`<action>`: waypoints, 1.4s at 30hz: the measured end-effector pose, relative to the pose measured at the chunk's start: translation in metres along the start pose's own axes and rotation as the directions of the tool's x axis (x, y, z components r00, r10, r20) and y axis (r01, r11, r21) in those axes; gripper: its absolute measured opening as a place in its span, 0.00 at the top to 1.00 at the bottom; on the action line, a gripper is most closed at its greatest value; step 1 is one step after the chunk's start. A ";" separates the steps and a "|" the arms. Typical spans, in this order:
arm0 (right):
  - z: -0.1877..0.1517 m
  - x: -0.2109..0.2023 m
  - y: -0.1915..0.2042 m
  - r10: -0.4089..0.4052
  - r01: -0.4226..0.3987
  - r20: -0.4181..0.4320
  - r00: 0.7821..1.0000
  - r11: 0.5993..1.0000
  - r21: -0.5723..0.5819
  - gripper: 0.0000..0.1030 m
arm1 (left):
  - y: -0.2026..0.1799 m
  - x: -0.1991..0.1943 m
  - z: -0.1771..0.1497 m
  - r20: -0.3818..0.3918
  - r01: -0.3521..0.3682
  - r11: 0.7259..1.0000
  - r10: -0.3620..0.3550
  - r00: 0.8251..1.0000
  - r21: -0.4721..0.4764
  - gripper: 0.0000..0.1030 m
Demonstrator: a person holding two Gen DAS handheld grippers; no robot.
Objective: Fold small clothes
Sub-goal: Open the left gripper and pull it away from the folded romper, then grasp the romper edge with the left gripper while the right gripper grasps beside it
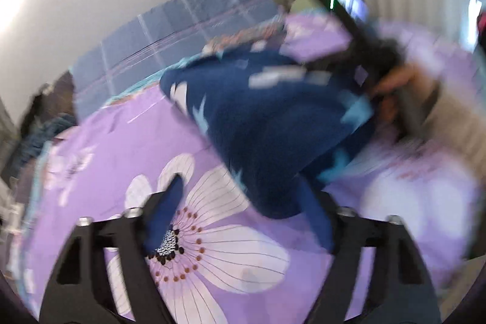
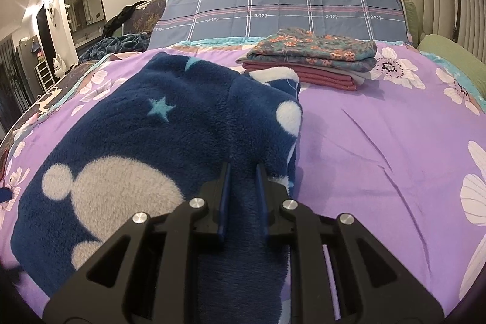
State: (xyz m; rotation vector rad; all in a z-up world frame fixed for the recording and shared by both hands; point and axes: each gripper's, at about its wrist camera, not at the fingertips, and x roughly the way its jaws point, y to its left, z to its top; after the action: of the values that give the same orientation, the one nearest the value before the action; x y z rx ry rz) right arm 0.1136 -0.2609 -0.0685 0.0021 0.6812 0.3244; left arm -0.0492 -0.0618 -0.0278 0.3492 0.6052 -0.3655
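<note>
Motion blur smears your left view: the navy fleece garment [image 1: 273,123] hangs lifted over the purple bed sheet [image 1: 121,148], its edges unreadable. Your left gripper [image 1: 243,202] stands open, its right finger half hidden behind fleece. Your right gripper [image 2: 243,181] pinches a fleece fold, near the folded stack [image 2: 313,59].

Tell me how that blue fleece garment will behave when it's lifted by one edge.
Probably floppy: the blue fleece garment already drapes in soft folds where the right tool pinches it. Its thick pile suggests it will grip rather than slip. Likely light, though bulky.
</note>
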 end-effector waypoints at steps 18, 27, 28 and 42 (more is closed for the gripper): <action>-0.001 -0.001 0.006 -0.012 0.012 0.010 1.000 1.000 -0.029 0.83 | 0.006 0.103 0.033 -0.055 0.133 0.990 -0.136 0.989 -0.055 0.51; 0.022 -0.058 0.010 0.115 -0.122 0.056 0.992 0.981 0.149 0.80 | 0.009 0.104 0.034 -0.047 0.142 0.985 -0.148 0.988 -0.099 0.52; 0.023 -0.074 0.023 0.110 -0.121 0.111 0.988 0.987 0.101 0.80 | 0.009 0.103 0.034 -0.043 0.147 0.983 -0.152 0.987 -0.106 0.52; -0.020 -0.030 0.069 -0.055 0.054 -0.033 0.998 0.998 -0.045 0.61 | 0.088 0.138 0.109 0.105 0.296 0.919 -0.277 0.955 -0.262 0.53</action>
State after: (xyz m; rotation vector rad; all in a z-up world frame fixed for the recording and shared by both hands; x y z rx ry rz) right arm 0.0593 -0.2058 -0.0584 -0.0641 0.7062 0.2874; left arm 0.1468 -0.0621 -0.0089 -0.0216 0.6345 -0.5651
